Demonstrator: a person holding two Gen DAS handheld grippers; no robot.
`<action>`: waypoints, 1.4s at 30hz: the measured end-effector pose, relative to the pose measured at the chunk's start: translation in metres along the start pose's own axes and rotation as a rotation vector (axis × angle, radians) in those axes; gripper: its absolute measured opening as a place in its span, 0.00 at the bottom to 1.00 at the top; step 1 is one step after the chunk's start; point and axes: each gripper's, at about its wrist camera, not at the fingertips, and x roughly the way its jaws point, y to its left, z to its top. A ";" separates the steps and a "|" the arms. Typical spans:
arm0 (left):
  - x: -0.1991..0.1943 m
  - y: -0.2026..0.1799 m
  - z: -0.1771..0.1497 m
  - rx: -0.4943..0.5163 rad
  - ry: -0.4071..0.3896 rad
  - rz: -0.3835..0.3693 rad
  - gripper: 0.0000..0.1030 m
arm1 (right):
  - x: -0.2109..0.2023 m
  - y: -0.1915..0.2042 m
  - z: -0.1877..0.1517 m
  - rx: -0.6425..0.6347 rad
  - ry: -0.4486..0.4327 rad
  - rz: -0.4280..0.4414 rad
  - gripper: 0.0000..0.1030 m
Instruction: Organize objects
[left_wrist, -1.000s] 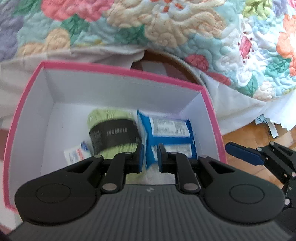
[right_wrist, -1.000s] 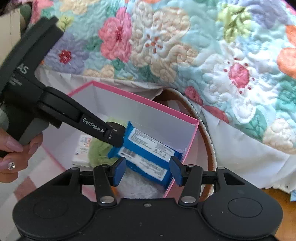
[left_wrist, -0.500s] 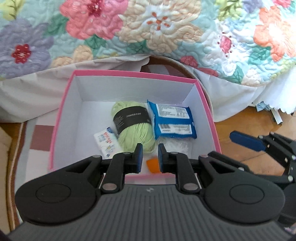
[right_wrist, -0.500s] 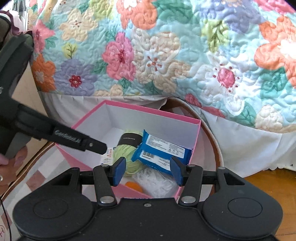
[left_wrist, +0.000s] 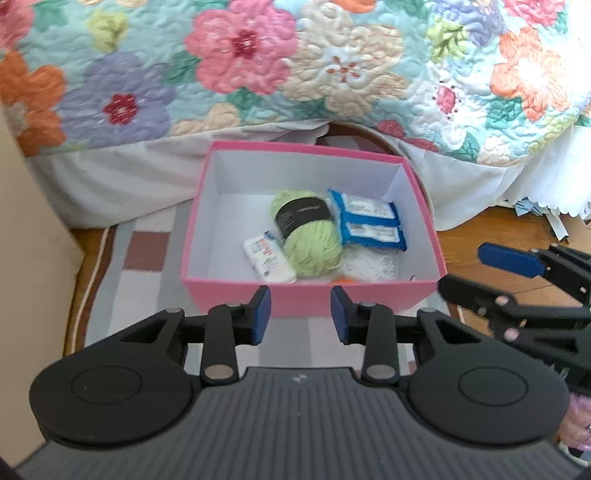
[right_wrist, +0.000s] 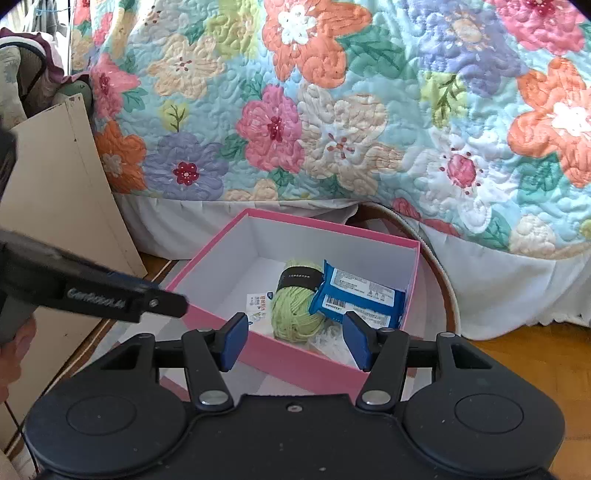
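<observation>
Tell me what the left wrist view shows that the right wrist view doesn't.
Only the left wrist view shows the orange item at the pink box's near wall and the papers on the wood floor. Only the right wrist view shows the beige board leaning by the bed. Both share the box, the green yarn, the blue packet, the small white pack, the floral quilt, and both tools, left and right, opening with nothing between them.

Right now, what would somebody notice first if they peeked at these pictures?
Probably the big flowery quilt hanging over the bed at the back. Next, the pink box on the rug in front of it, holding a ball of green yarn in the middle with a blue packet beside it. Both grippers hover near the box with nothing between their jaws.
</observation>
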 end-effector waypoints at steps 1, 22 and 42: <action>-0.005 0.004 -0.004 -0.006 0.003 0.004 0.35 | -0.003 0.002 0.000 0.006 0.001 0.001 0.60; -0.072 0.018 -0.041 0.038 0.024 0.035 0.73 | -0.054 0.045 -0.002 -0.027 0.014 -0.011 0.79; -0.085 0.042 -0.065 0.009 0.033 0.159 1.00 | -0.075 0.048 -0.029 0.078 0.059 -0.113 0.98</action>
